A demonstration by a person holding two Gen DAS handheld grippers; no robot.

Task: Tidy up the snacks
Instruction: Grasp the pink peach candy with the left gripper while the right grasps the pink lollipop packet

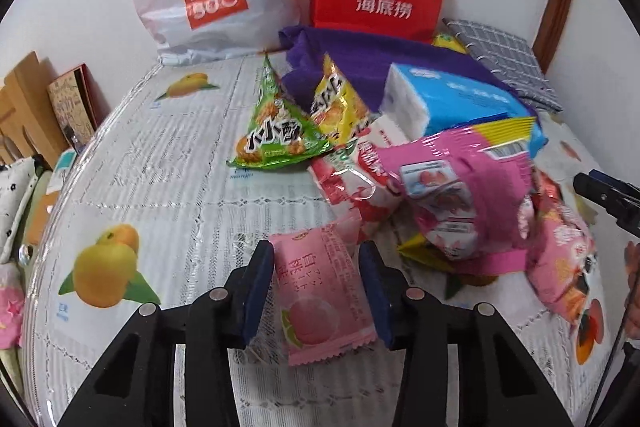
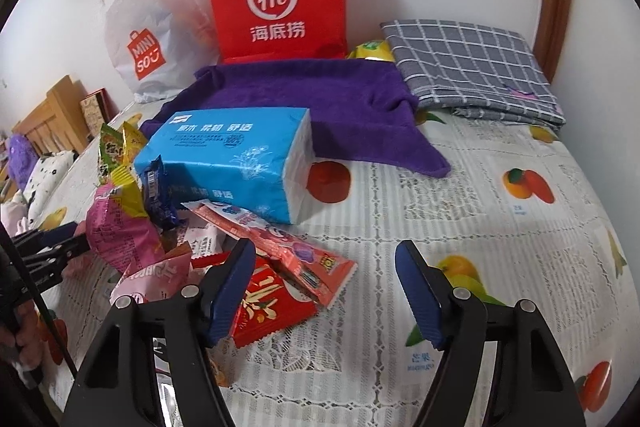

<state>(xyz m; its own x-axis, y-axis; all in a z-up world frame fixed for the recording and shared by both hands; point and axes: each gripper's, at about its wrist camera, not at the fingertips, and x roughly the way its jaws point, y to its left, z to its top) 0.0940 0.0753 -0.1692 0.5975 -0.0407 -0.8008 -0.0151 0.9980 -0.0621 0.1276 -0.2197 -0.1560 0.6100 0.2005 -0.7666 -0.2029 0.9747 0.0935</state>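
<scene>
left gripper (image 1: 316, 291) fingers either side of pink peach packet (image 1: 320, 303), touching or not cannot tell, packet near edge of snack pile (image 1: 440, 187) on table; right gripper (image 2: 324, 295) wide open, empty, beside red packet (image 2: 268, 311); risk: slick wrapper slips or twists out, thin packet crushed if squeezed hard
</scene>
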